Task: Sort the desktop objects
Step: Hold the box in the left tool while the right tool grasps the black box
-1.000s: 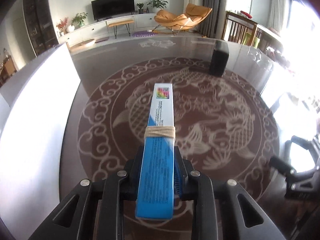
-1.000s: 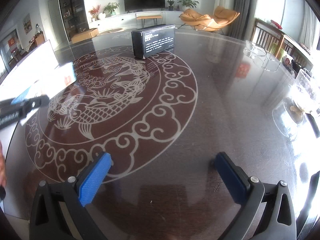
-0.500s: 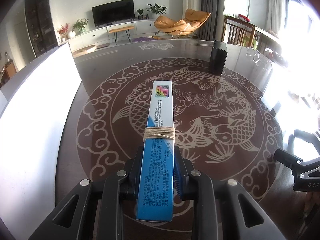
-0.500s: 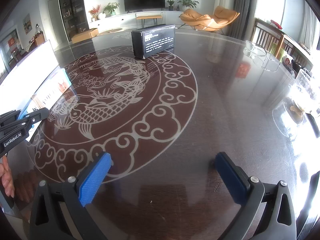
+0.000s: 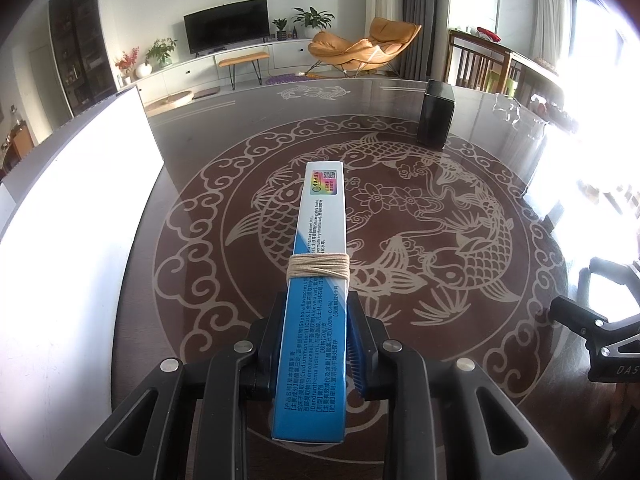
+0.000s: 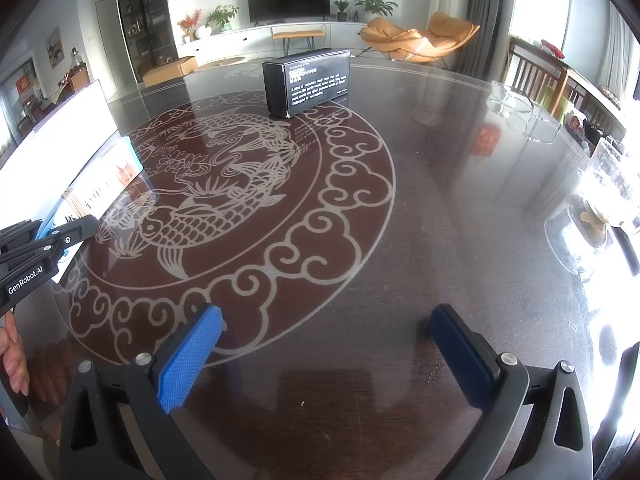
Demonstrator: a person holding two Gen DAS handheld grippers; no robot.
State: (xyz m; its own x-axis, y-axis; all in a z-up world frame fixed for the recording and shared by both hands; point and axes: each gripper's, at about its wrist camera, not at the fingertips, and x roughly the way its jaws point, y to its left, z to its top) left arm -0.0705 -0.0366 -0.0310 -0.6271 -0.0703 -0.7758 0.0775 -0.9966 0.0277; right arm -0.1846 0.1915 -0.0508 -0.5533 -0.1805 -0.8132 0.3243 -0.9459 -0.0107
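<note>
Left hand-held gripper [image 5: 314,354] | clamped on blue box [image 5: 318,280] | box juts forward

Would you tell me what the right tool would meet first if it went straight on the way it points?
Probably the bare table; the right tool is open and angled downward, with nothing ahead.

Left-wrist view: long carton [image 5: 320,280] at centre, above the table [image 5: 460,340], white panel [image 5: 72,208] along the left edge, upright box [image 5: 436,118] upper right; right-wrist view: same box [image 6: 308,80] upper centre, glass vessel [image 6: 612,188] far right.
</note>
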